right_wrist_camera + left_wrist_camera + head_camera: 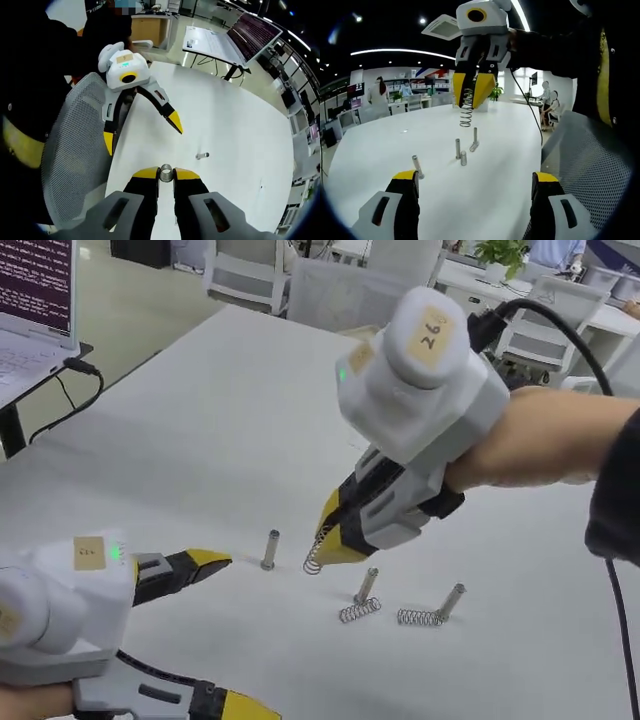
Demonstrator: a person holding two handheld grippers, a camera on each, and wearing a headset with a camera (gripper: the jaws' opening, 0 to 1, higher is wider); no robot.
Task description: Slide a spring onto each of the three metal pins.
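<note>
Just left of my right gripper (335, 540), which pinches a spring (316, 552) hanging roughly upright, stands the nearest pin (270, 548); my left gripper (232, 633) is spread.

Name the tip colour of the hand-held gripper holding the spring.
Yellow; the left gripper view shows the right hand-held gripper best.

clr: tbl (200, 430) beyond lone pin (270, 548) | obst: 2 pins (366, 585) + springs (420, 617) R of it, left tool (238, 632) L
</note>
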